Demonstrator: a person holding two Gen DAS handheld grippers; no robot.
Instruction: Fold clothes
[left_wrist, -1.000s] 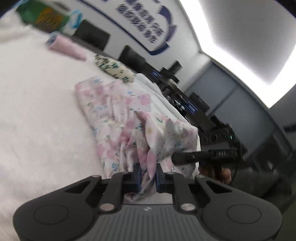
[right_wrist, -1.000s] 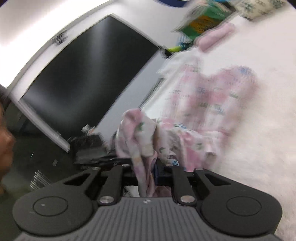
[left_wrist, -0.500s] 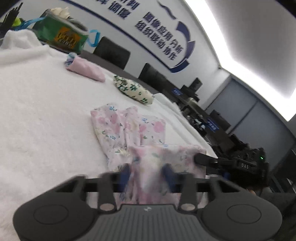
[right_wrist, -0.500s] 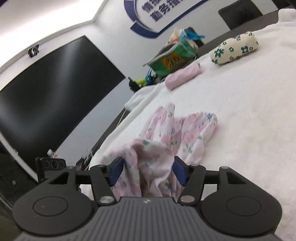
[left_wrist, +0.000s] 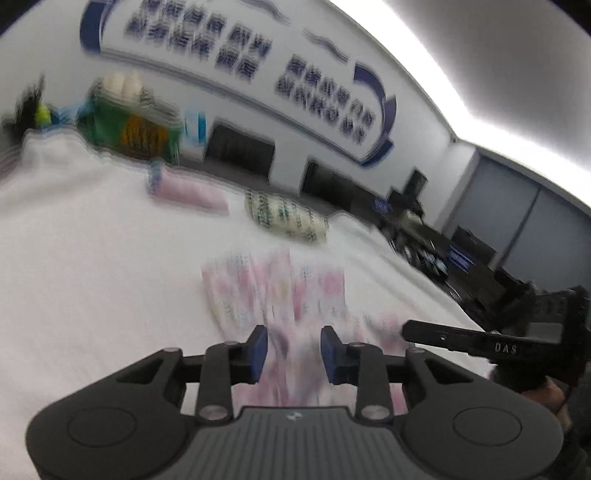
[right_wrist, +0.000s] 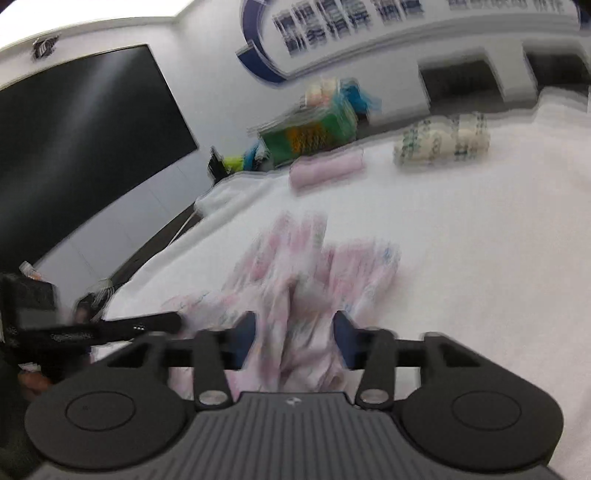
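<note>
Two tools: left tool (left_wrist: 291, 349) and right tool (right_wrist: 293, 338), both spread wide, gripping nothing, where a second ago each pinched cloth. One pink floral garment (left_wrist: 275, 295) lying crumpled on the white-covered desk (left_wrist: 92, 277), near edge between the blue pads. Farther off: one pink roll (left_wrist: 190, 192), one green-print roll (left_wrist: 286, 216), one green bag (left_wrist: 135, 131).

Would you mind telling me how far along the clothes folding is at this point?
Done: a pink roll and a green-flowered bundle lie finished at the back of the white cover. In hand: the pink floral garment lies partly folded, and the left gripper and right gripper are both open over its near edge. Left: completing that fold.
</note>
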